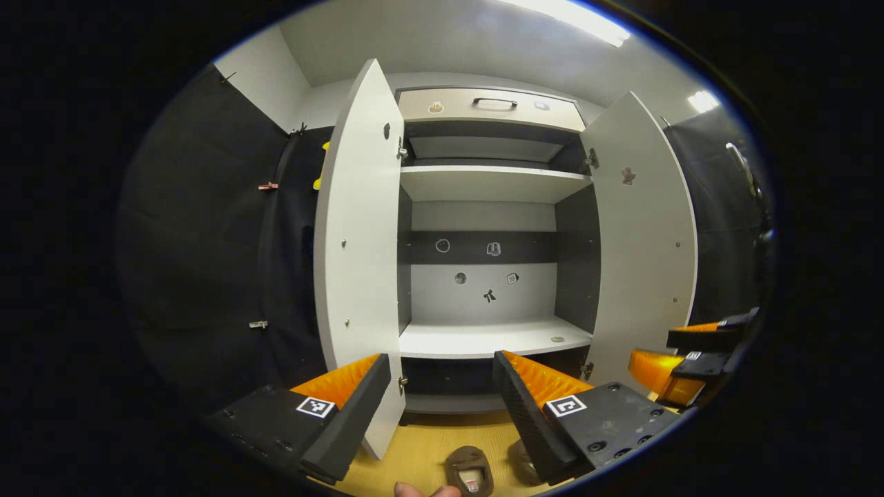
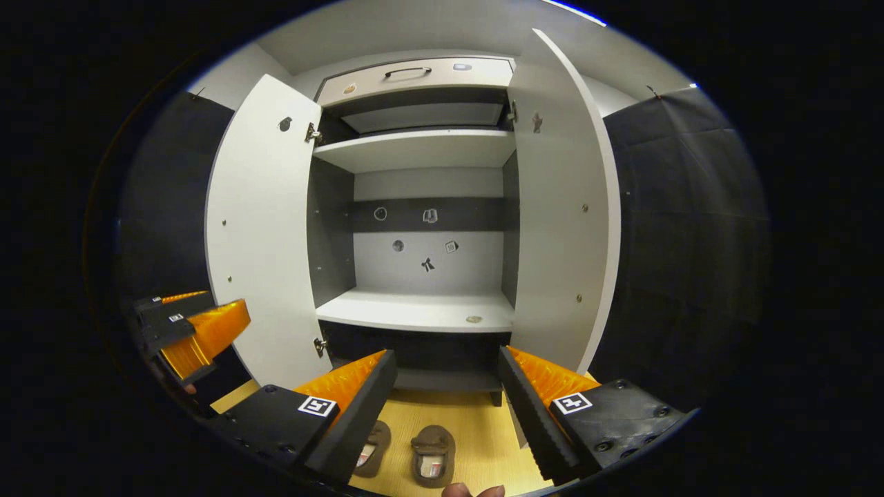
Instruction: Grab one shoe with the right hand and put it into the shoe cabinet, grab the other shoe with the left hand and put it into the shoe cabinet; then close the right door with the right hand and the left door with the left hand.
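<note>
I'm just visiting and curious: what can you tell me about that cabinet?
The shoe cabinet looks like pale grey board with dark inner sides. Both doors, left and right, stand wide open. Inside are bare shelves and a few small stickers on the back panel. A drawer with a dark handle tops it. It stands on a wooden floor.

The floor (image 2: 476, 428) was light yellow wood. Black cloth (image 1: 207, 241) hung on the walls at both sides. Above the cloth, the wall (image 1: 266, 76) was white. The ceiling (image 1: 442, 34) was pale grey. A long bright light (image 1: 573, 17) shone up there, and 1 smaller light (image 1: 702, 101) glowed off to the side.
</note>
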Available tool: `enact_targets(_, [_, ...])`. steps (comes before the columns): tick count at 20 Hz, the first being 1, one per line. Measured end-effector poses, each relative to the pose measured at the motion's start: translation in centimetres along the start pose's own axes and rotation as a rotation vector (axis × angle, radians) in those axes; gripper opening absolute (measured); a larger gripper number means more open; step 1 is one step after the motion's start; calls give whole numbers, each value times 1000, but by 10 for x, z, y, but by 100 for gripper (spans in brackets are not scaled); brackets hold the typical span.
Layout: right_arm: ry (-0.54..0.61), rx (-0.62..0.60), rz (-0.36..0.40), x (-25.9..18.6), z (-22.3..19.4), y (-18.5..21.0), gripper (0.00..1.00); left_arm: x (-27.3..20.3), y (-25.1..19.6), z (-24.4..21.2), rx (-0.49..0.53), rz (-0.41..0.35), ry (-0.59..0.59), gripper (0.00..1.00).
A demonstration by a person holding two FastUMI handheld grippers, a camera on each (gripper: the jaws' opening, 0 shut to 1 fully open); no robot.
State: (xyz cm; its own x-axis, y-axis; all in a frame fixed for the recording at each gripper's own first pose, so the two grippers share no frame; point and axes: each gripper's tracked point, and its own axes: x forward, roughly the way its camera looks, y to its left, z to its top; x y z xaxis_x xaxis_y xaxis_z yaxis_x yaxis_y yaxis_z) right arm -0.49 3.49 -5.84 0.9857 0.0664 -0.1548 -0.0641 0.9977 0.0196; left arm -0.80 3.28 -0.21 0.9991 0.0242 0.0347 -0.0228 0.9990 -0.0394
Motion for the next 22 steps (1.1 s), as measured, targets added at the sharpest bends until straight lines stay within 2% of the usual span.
enact_targets(6, [272,96,98,6,-109,26,98,-9,21,-16,9,37,13,95])
enact_targets(11, [447,118,141,14,-189,41,99,-17,36,-39,3,64,55,95])
enact_targets(15, [553,138,152,32,-240,50,99,-19,47,-57,-2,84,90,95])
enact_targets(22, [688,130,107,62,-325,42,98,-20,61,-81,-2,107,145,95])
